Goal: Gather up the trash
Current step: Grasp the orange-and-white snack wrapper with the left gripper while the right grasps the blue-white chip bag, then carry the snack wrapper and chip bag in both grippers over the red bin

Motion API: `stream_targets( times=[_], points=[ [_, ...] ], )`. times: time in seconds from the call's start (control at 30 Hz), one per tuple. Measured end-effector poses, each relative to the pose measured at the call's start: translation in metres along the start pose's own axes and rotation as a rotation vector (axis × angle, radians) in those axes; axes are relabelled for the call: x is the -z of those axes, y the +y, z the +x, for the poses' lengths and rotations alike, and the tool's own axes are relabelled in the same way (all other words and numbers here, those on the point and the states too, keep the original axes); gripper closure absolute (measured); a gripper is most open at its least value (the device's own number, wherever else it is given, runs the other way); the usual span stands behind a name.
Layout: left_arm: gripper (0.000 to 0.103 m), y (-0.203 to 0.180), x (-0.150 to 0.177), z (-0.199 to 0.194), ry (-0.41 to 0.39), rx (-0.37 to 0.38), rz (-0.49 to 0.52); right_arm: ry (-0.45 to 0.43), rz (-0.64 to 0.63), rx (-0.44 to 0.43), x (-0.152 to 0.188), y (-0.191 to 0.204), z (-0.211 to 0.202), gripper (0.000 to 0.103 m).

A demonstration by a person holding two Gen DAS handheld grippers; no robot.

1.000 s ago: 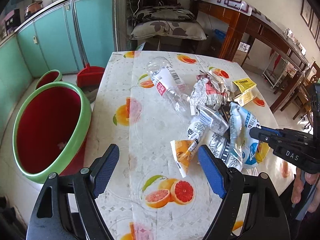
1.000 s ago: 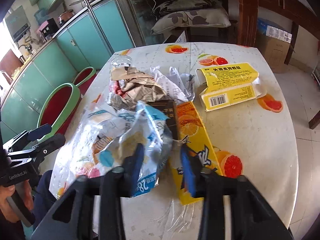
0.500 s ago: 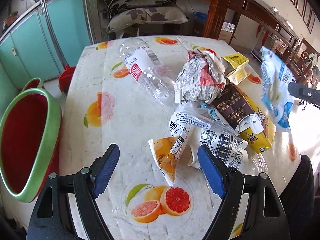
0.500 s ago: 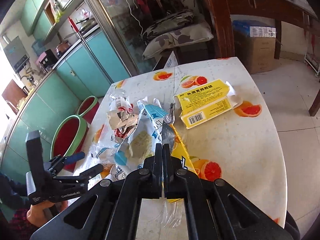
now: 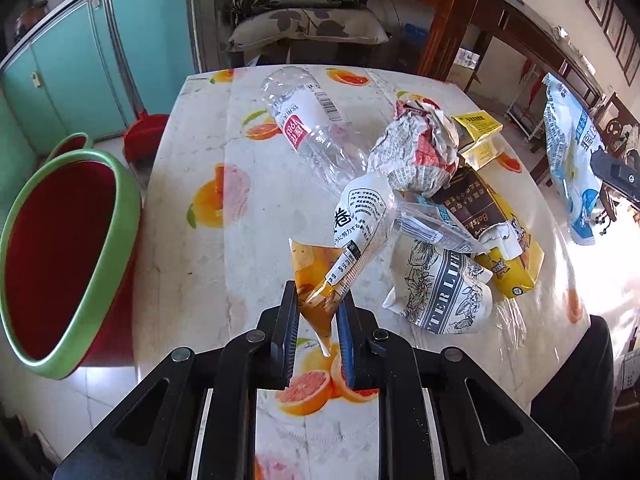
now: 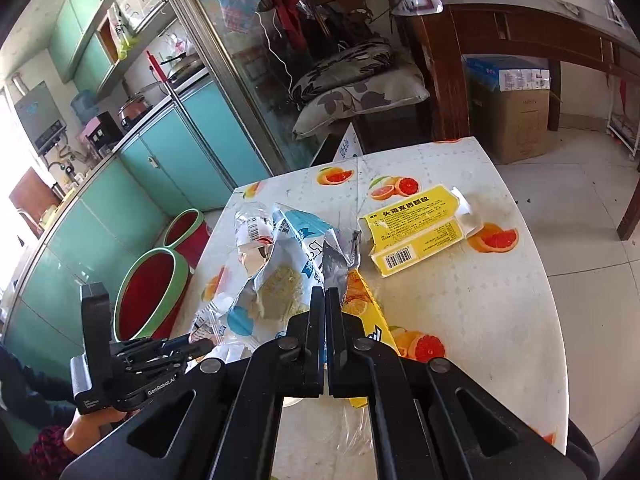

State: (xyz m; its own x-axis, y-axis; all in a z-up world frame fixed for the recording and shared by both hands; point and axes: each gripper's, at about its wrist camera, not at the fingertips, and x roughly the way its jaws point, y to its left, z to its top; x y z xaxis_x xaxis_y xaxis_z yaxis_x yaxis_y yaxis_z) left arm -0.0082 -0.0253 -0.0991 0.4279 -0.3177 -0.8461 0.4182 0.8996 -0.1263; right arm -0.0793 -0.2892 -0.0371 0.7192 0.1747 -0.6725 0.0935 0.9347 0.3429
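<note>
the left gripper (image 5: 317, 312) has just been closing and its blue pads now pinch the pointed lower end of an orange snack wrapper (image 5: 316, 276), which lies near the table's (image 5: 200, 272) front edge, about midway along it; a clear printed wrapper (image 5: 362, 220) rests across its upper part

the right gripper (image 6: 325, 300) is clamped fully together on the edge of a blue and white snack bag (image 6: 276, 276) and holds it in the air, clear of the tabletop (from the left camera the bag (image 5: 570, 160) hangs out past the table's right edge)

the other trash sits in a heap toward the right half of the table: a crushed clear plastic bottle (image 5: 308, 128) lying on its side toward the far edge, a ball of crumpled newspaper (image 5: 420, 152) just beside it, a yellow carton (image 6: 416, 232) near the far right corner, a brown and yellow flattened box (image 5: 492, 236), and a white bag with black lettering (image 5: 444, 292) near the front edge

on the floor off the table's left edge stand a red tub with a green rim (image 5: 60, 256) and a smaller one (image 5: 70, 146) behind it
</note>
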Motion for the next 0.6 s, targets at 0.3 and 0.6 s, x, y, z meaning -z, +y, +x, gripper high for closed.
stream_targets(
  times=[0.3,0.6],
  points=[
    [0.086,0.009,-0.008,-0.025,-0.054,-0.034,-0.044,-0.004,-0.049,-0.009,-0.002,0.021,0.001,0.103],
    [0.086,0.031,-0.018,-0.039,-0.103,-0.074,-0.066,-0.013,-0.103,-0.031,-0.008,0.045,0.001,0.103]
  ],
)
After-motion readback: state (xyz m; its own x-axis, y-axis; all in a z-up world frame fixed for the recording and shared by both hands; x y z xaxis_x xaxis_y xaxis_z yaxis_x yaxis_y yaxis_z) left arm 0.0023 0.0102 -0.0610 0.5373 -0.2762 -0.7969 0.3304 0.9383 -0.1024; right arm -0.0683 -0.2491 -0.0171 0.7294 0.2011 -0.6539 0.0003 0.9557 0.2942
